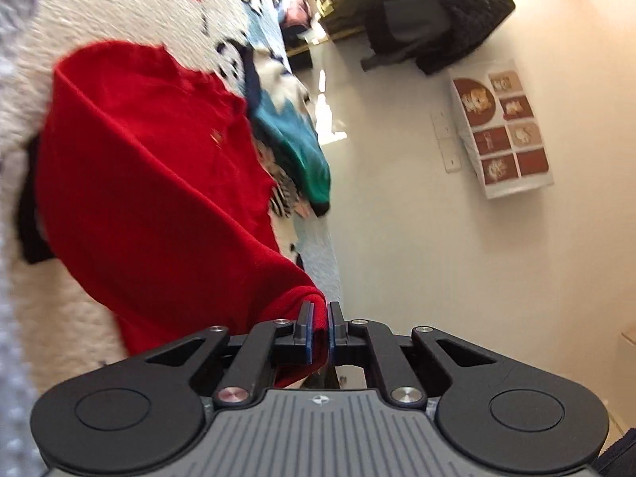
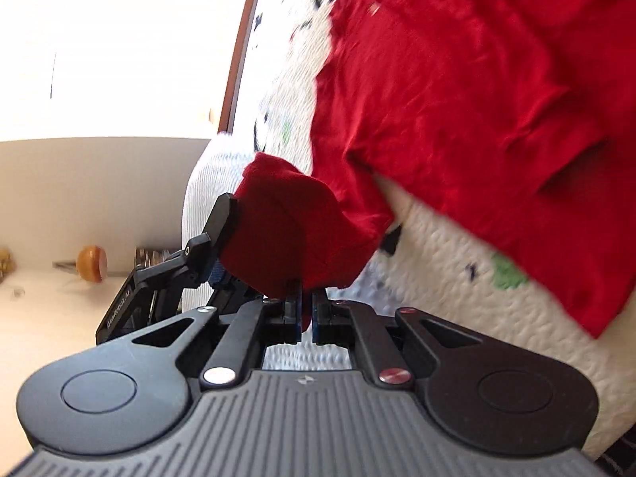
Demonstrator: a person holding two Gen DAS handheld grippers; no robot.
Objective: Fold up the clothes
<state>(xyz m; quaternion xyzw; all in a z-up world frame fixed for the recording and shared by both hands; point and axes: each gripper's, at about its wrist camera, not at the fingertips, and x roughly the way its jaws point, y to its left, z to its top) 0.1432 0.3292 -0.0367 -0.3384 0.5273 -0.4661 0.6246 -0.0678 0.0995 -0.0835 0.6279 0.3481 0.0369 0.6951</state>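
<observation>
A red shirt (image 1: 151,167) lies spread on a white quilted bed cover (image 1: 119,4), lifted at one edge. My left gripper (image 1: 320,314) is shut on a corner of the red shirt and holds it above the bed. In the right wrist view the red shirt (image 2: 469,91) hangs across the cover (image 2: 437,262). My right gripper (image 2: 306,298) is shut on a bunched edge of it. The left gripper (image 2: 214,234) also shows there, close beside, with red cloth against its finger.
A pile of other clothes, teal and patterned (image 1: 294,135), lies on the bed past the red shirt. A dark jacket (image 1: 433,12) and a poster (image 1: 501,127) are on the wall. A wooden bed frame edge (image 2: 238,59) shows.
</observation>
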